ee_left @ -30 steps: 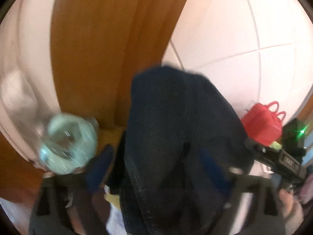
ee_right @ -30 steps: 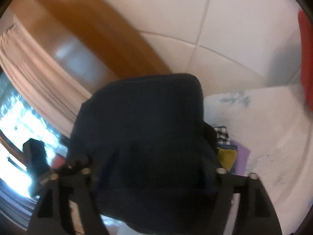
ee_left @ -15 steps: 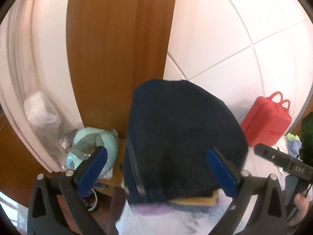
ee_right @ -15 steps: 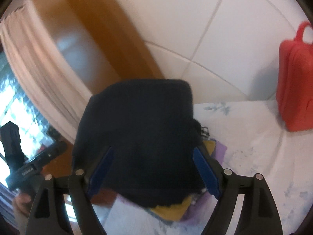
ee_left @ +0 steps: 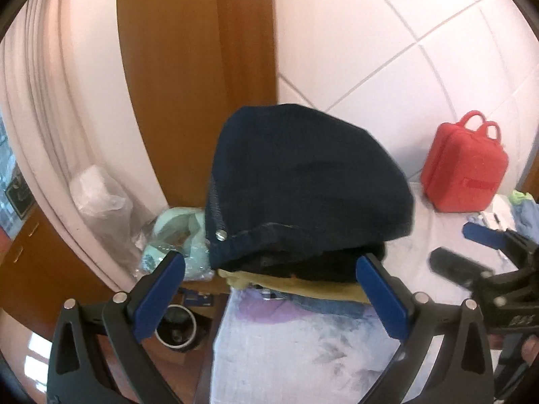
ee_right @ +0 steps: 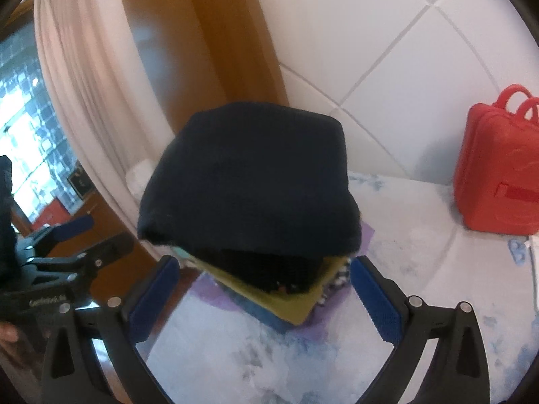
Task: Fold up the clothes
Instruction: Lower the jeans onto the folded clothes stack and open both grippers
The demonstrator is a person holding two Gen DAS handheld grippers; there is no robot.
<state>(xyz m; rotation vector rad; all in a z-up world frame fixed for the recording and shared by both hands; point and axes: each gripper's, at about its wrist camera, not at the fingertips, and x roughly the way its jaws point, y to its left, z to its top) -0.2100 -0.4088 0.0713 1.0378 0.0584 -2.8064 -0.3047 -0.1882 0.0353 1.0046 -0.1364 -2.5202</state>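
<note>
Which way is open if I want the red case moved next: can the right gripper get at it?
Probably yes. The right gripper is open and empty, and the red case stands upright off to its right on the bedsheet, with bare sheet between. The folded stack lies ahead, not across that path.

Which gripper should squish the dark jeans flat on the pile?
Probably the left gripper: its open fingers frame the jeans squarely, and their overhanging edge with the rivet lies on its side. The right gripper, also open, is similarly near.

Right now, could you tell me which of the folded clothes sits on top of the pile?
The dark navy jeans. They lie uppermost, covering the yellow garment and the purple one beneath.
</note>
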